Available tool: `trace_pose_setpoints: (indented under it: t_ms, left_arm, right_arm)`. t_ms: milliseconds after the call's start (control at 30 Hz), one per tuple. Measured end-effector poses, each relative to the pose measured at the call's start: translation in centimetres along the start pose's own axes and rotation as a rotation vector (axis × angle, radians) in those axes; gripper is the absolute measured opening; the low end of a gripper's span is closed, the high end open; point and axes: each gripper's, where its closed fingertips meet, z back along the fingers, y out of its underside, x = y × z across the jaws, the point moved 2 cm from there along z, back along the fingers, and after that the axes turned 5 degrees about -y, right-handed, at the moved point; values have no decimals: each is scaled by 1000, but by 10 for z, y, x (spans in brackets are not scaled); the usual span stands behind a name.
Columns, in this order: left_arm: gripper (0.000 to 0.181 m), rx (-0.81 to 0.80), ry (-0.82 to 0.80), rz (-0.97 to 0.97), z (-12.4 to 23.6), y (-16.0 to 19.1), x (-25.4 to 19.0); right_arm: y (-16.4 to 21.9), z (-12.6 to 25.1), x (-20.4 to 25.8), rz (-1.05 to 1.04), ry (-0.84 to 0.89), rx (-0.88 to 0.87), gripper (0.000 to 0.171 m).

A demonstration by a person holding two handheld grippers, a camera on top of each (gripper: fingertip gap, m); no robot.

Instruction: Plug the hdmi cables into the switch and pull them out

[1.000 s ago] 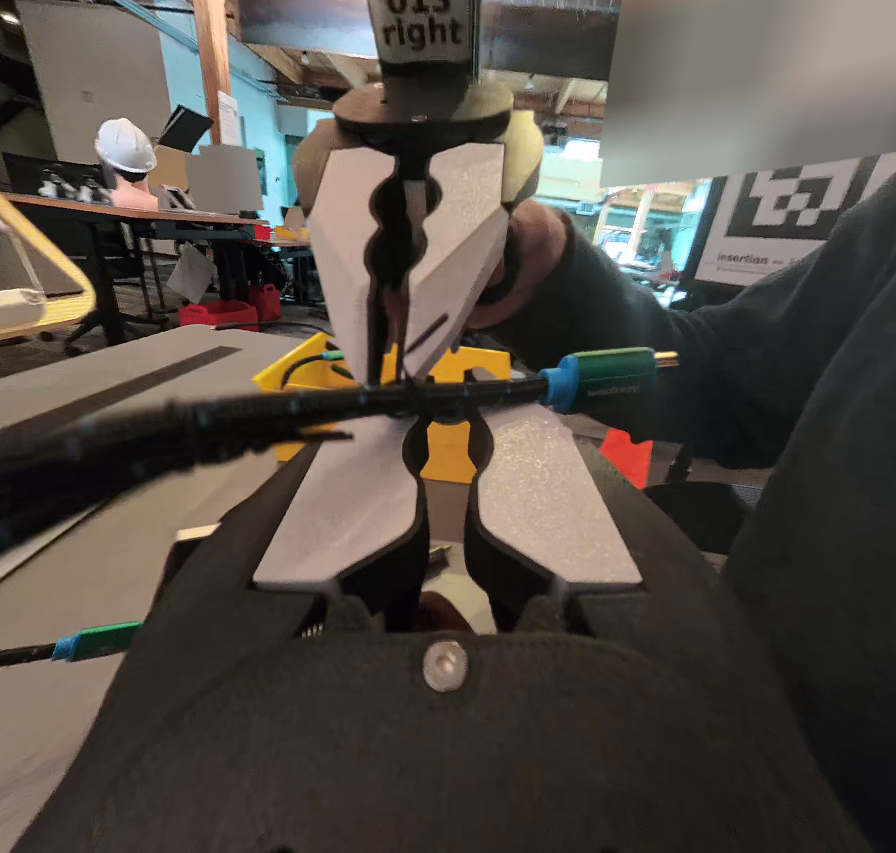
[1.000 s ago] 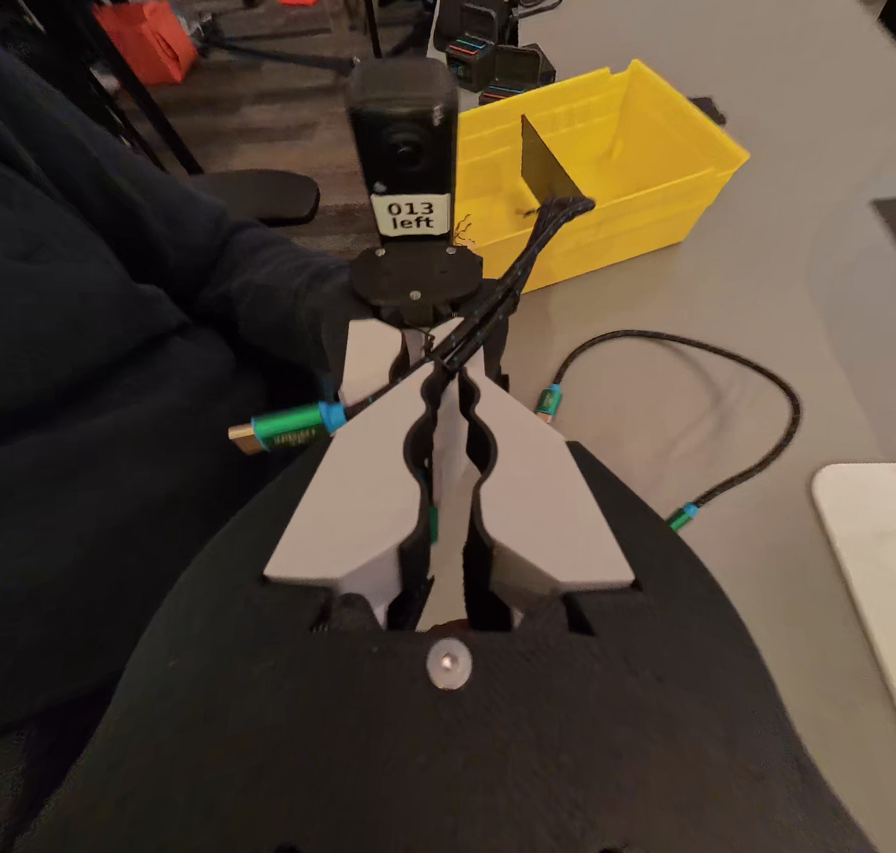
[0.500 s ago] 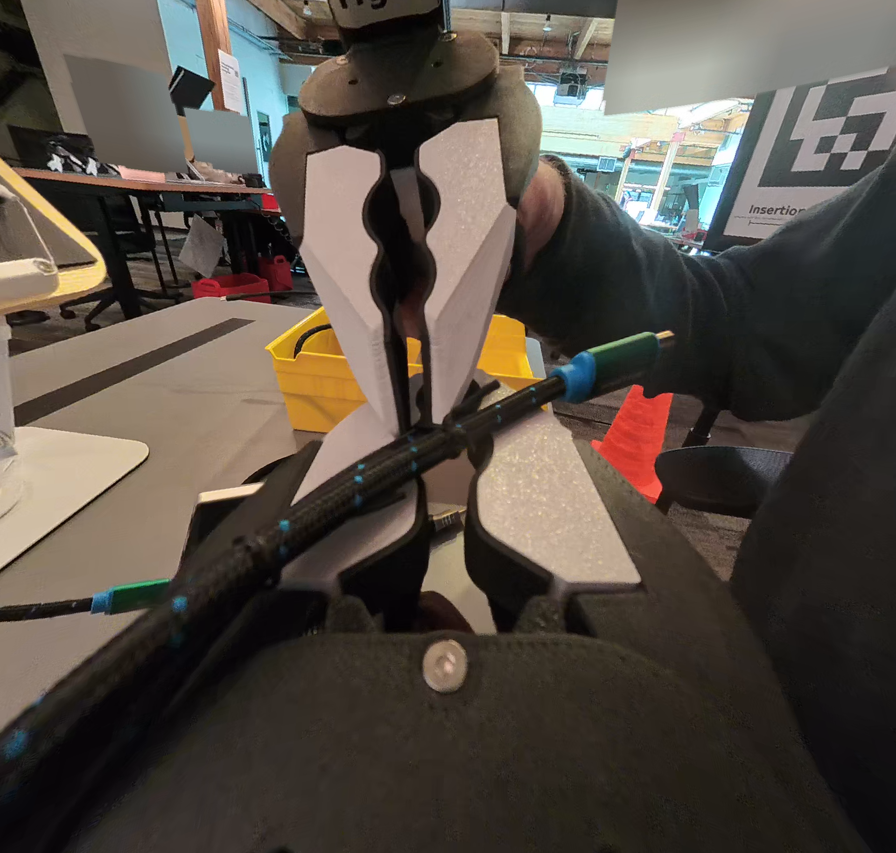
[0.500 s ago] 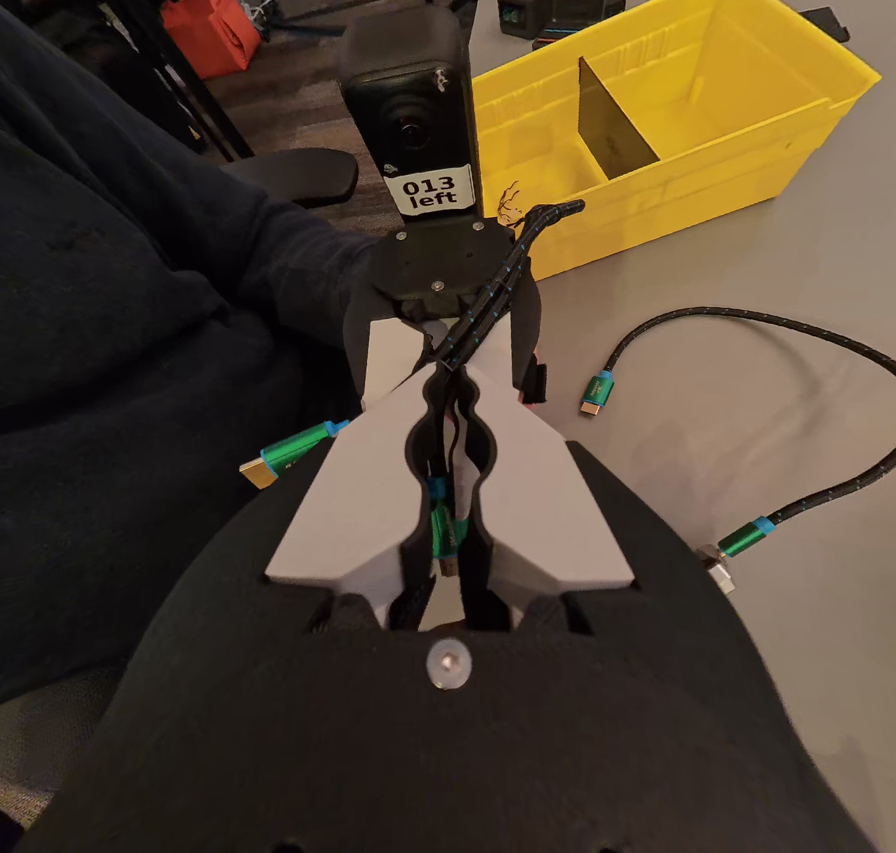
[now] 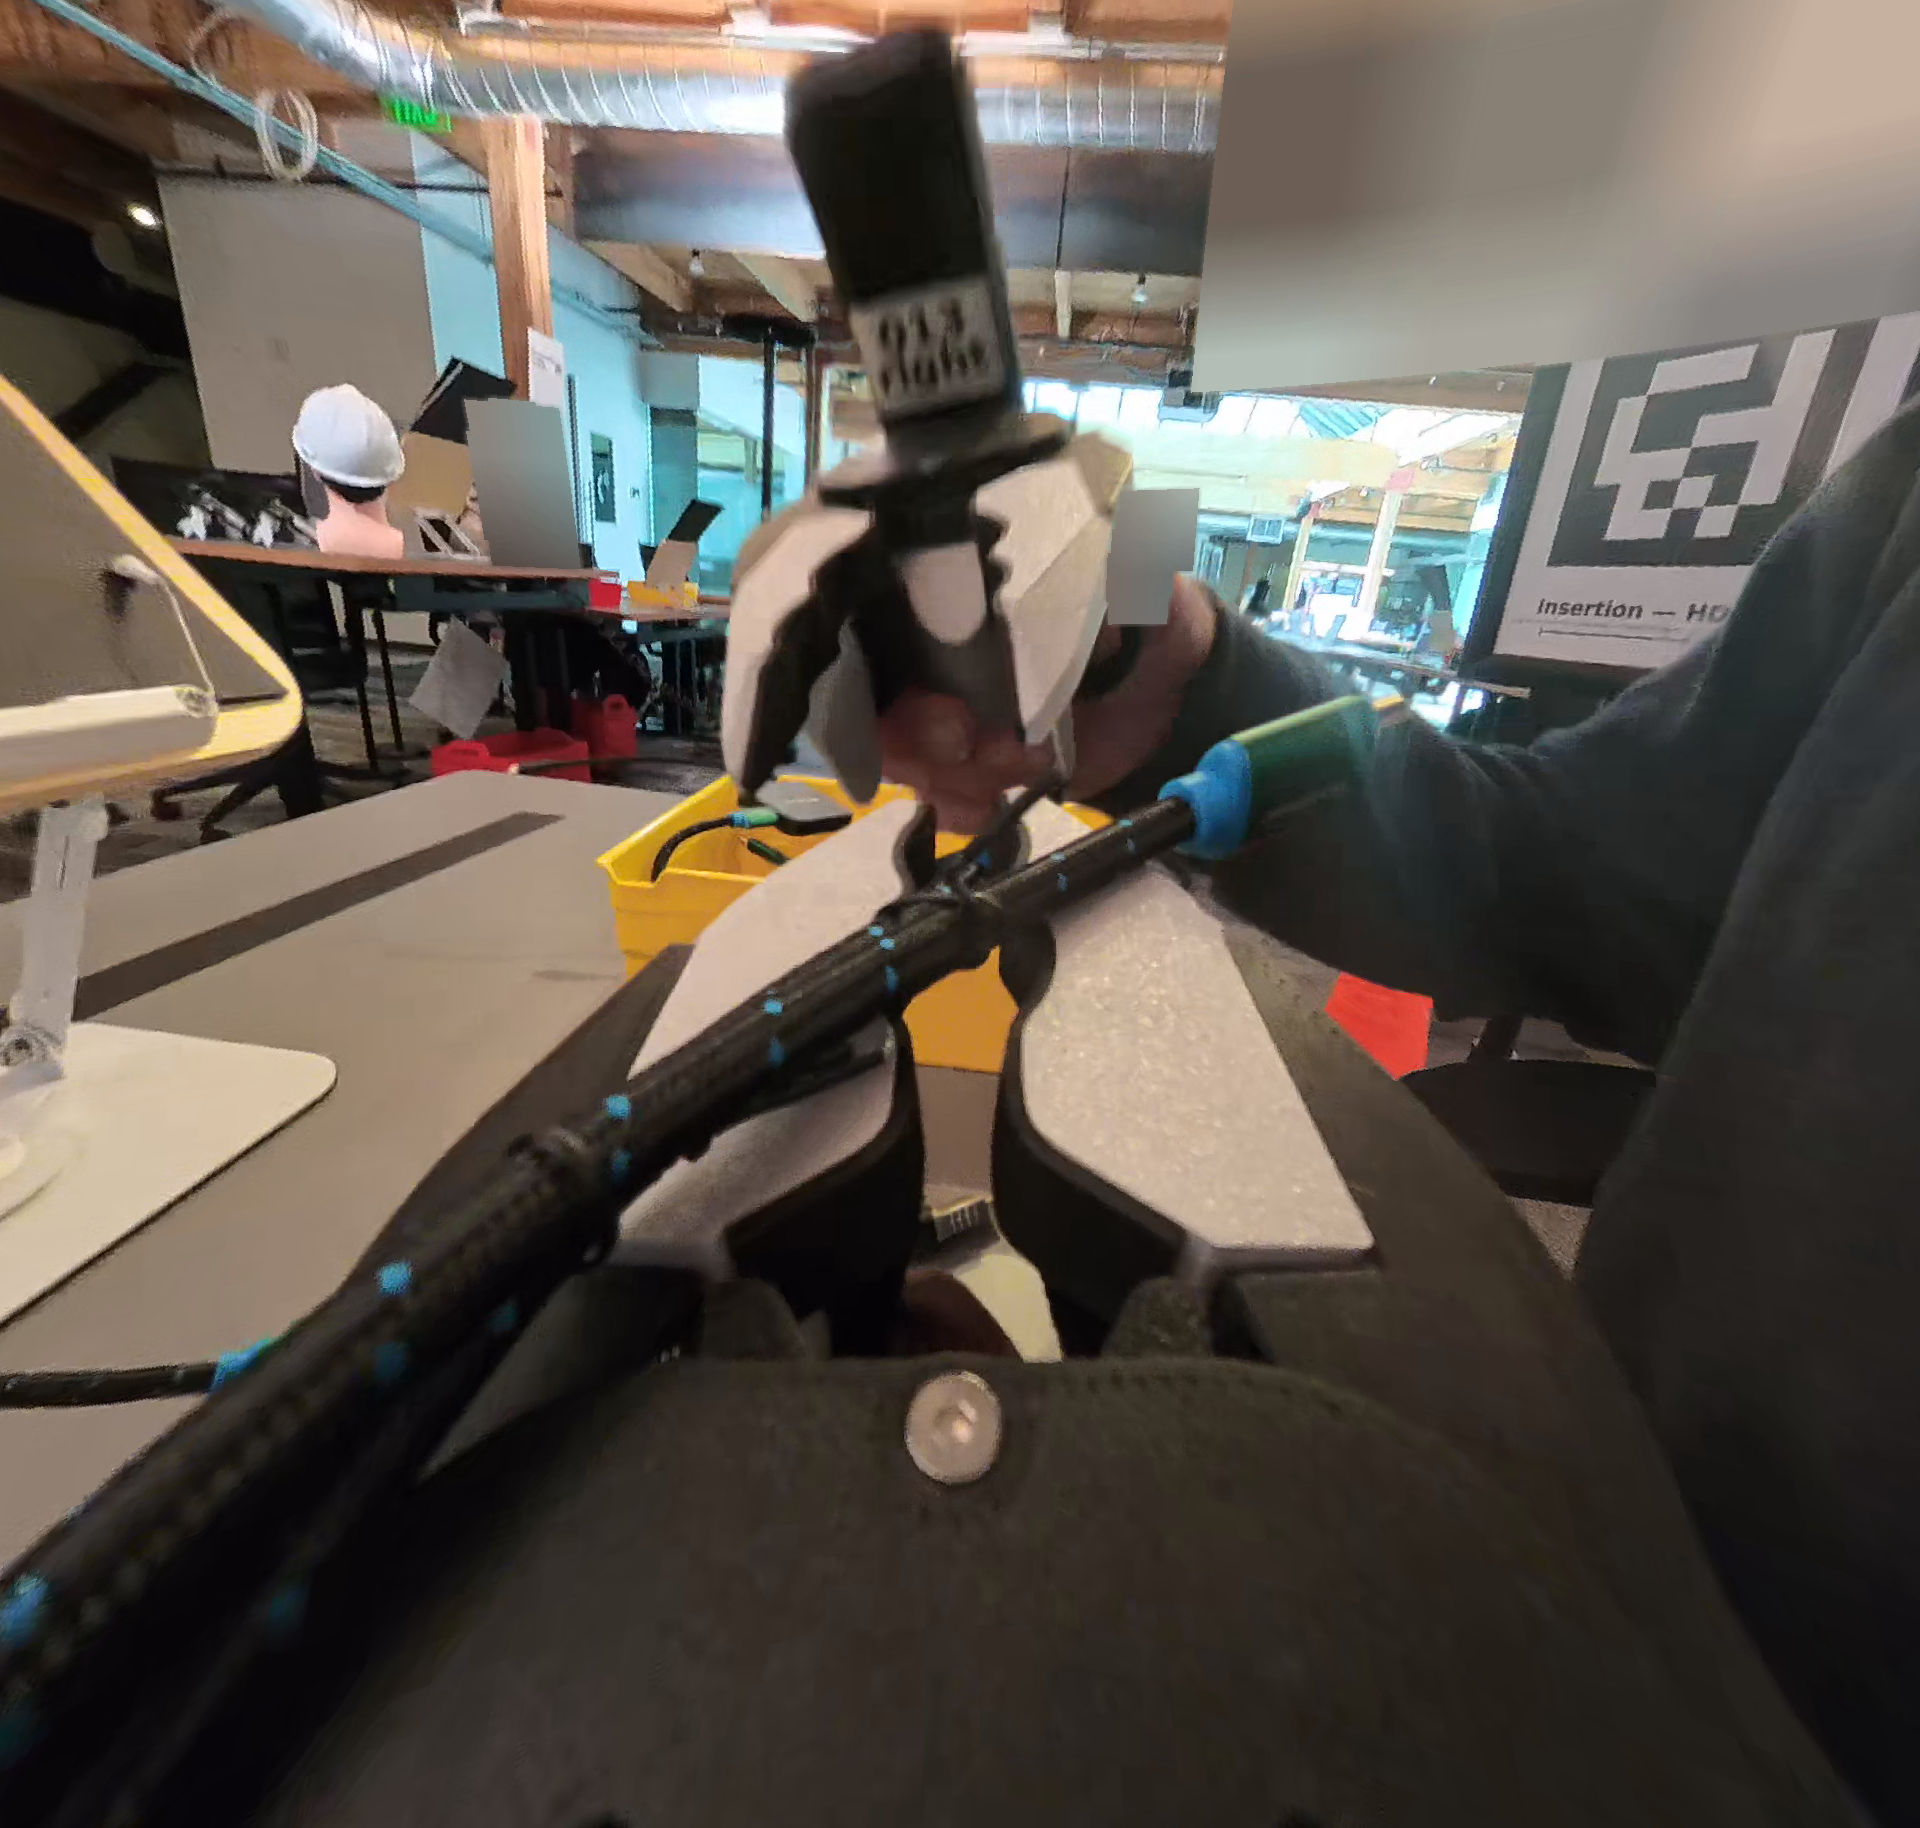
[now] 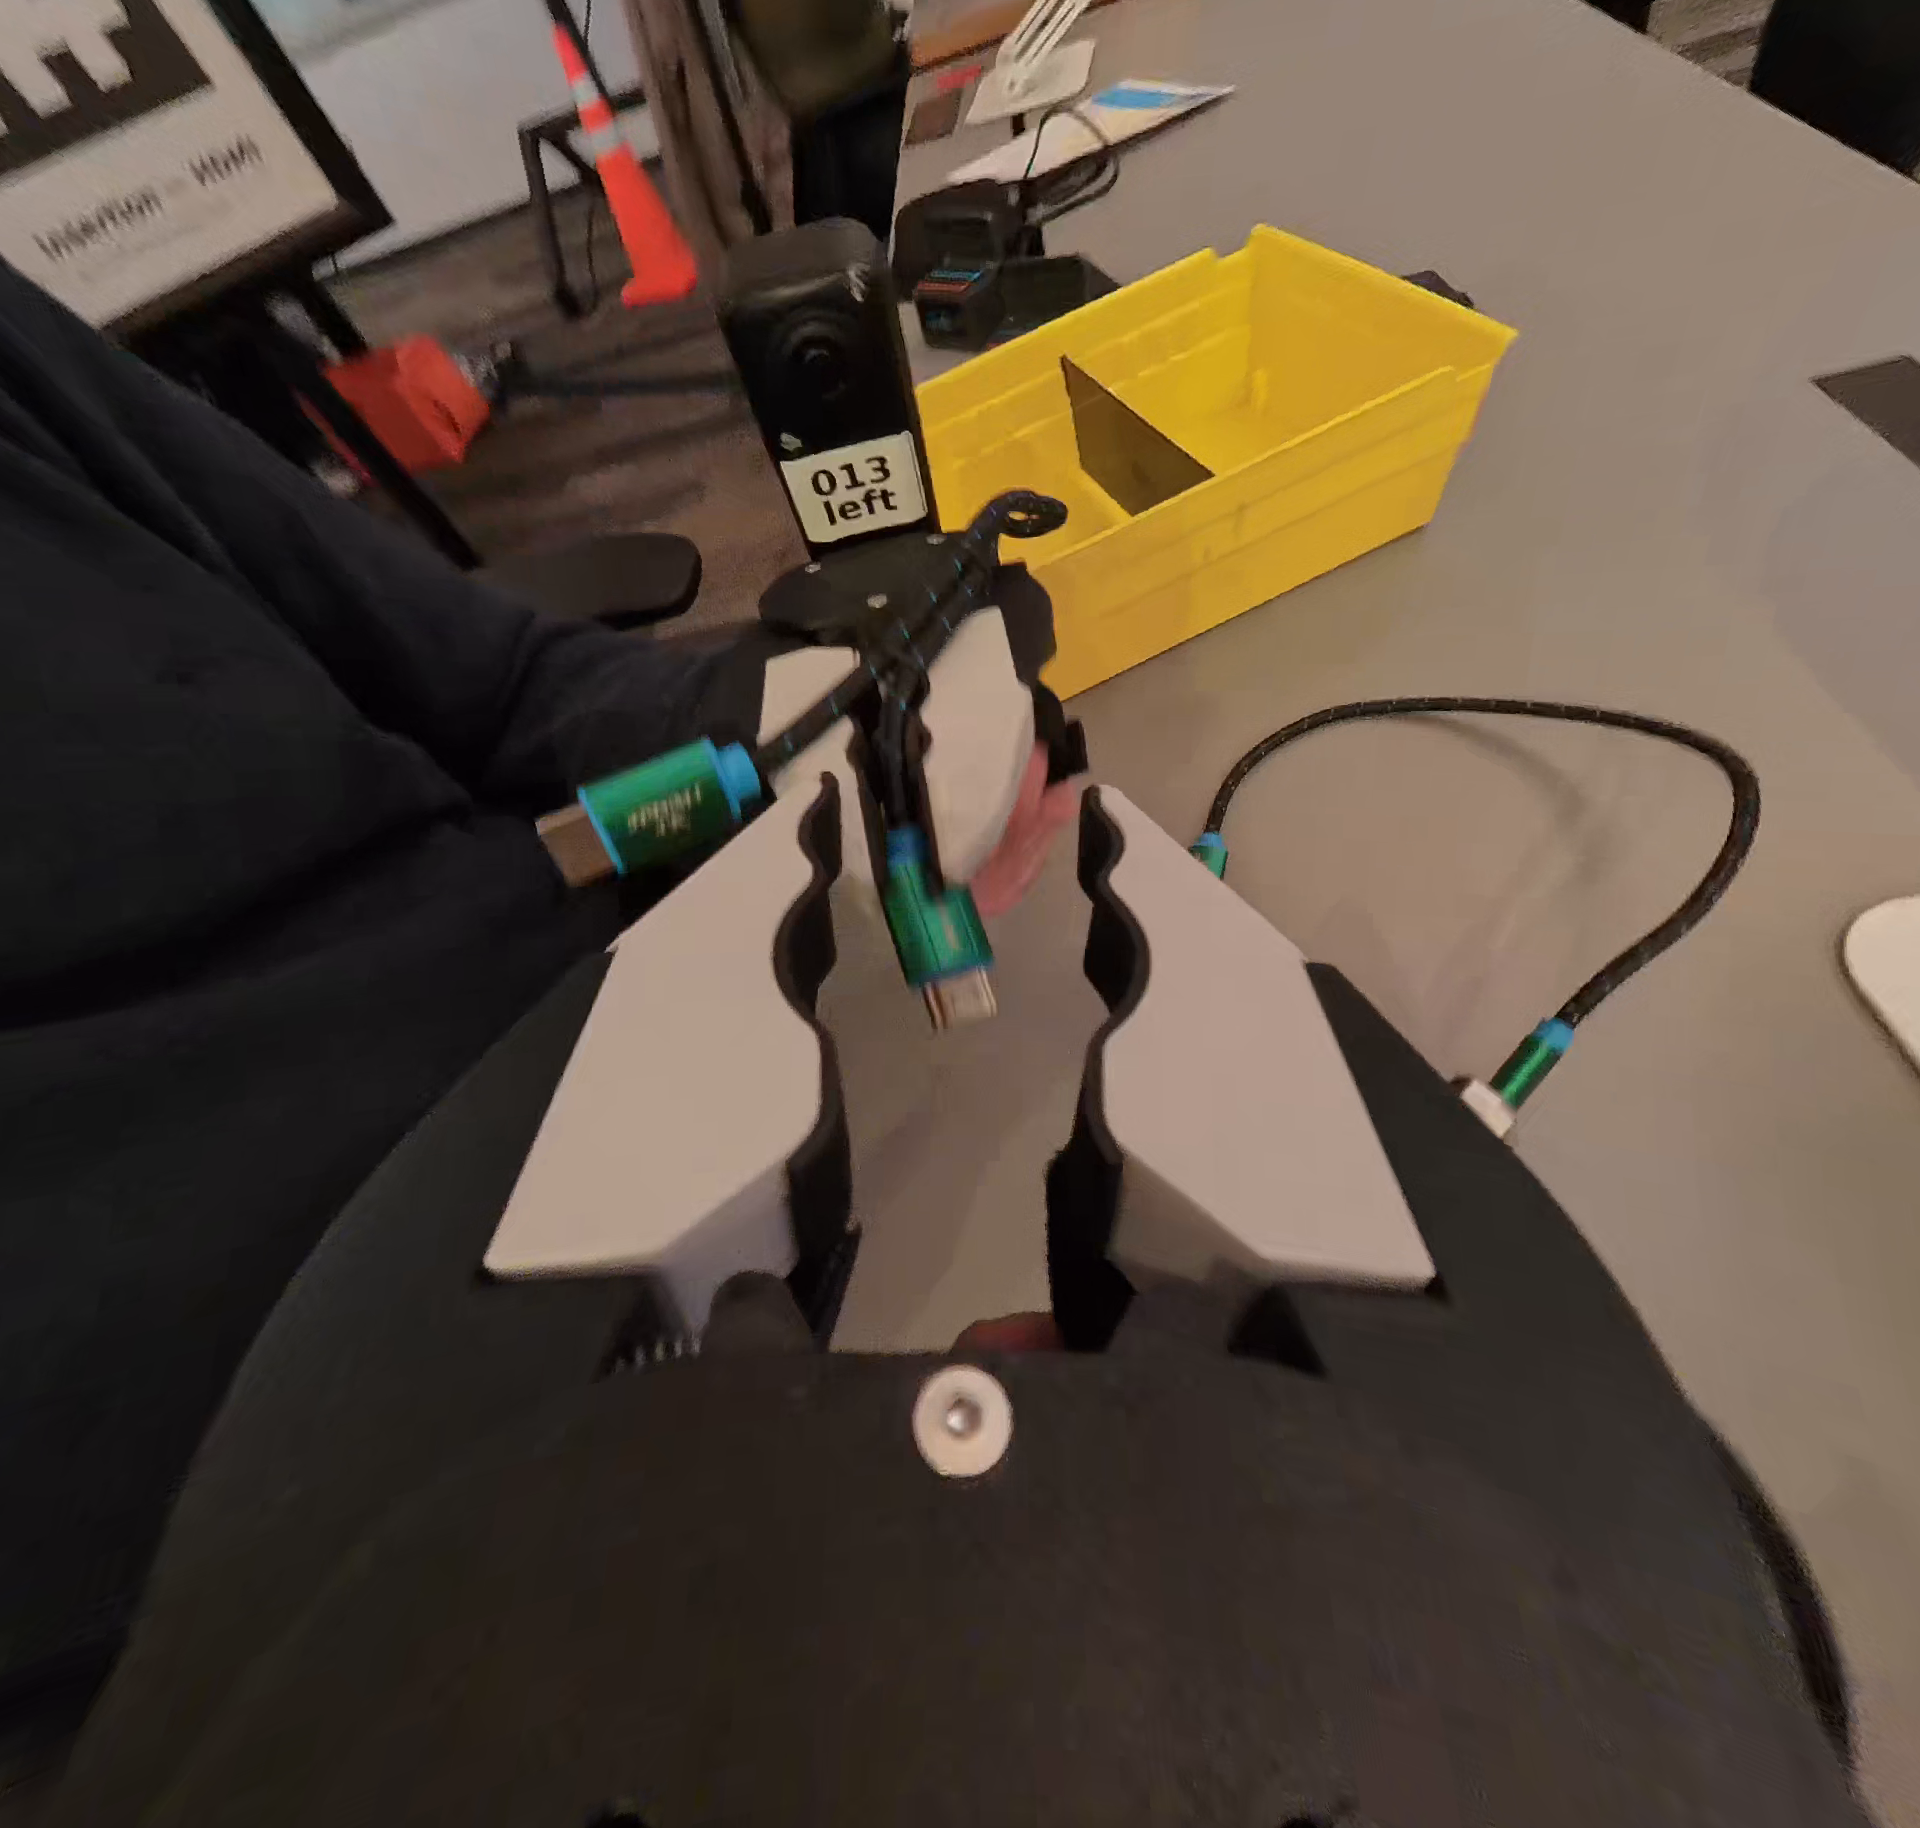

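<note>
Right gripper (image 6: 951,822), white two-finger tool, now spread wide; half a second ago it was pinched on the cable. Left gripper (image 5: 961,890), same white fingers, still clamped on the black braided HDMI cable (image 5: 727,1051), gripping it at the bundled loop. One green-and-blue plug (image 6: 940,931) now hangs free between the right fingers, touching neither. The other plug (image 5: 1273,765) sticks out sideways toward the dark sleeve (image 5: 1558,843). A second braided cable (image 6: 1507,729) lies on the grey table (image 6: 1610,220) beside the yellow plastic bin (image 6: 1299,531). Switch looks to sit inside that bin, blurred.
</note>
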Motion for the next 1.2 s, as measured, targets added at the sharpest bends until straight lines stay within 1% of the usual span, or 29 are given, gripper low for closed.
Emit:
trace_pose_setpoints:
  t_ms: [33,100,167,233,300,333,367,467,600,700,733,800,900,1033,1200]
  left_arm:
    - [9,-28,14,2,3,-5,-1]
    - [9,-87,24,2,7,-15,-2]
    - [9,-137,42,1,9,-23,-5]
    - [9,-139,40,-27,8,-25,-8]
    - [9,-146,54,-39,7,-26,-13]
    - [9,-157,60,-39,7,-28,-14]
    - [9,-162,55,-46,6,-29,-15]
    - [9,-165,45,-72,7,-30,-16]
    - [11,-142,30,-54,7,-28,-12]
    - [22,-135,-9,-35,7,-27,-6]
    - [22,-136,-6,-26,7,-27,-6]
    - [22,-140,7,-2,8,-27,-6]
    - [15,-145,38,16,8,-26,-9]
    - [12,-131,36,11,7,-23,-8]
    - [12,-103,45,-14,6,-18,-10]
  right_arm:
    - [5,4,-1,-35,-15,-43,46]
    - [9,8,7,-110,-140,-165,47]
    - [13,5,15,-154,-244,-245,40]
    - [12,-1,24,-173,-333,-311,37]
    - [7,-5,26,-167,-352,-371,32]
    - [5,-5,25,-165,-354,-395,24]
    - [4,-5,25,-166,-360,-415,19]
    - [3,-6,26,-149,-346,-434,19]
    - [4,-5,24,-80,-247,-375,19]
    - [3,-3,24,-19,-183,-306,19]
    - [3,-3,24,-4,-166,-282,19]
    - [2,-3,25,28,-136,-231,19]
    - [1,-2,25,54,-110,-180,18]
    - [3,-2,24,84,-56,-113,18]
    - [7,-1,26,152,6,52,18]
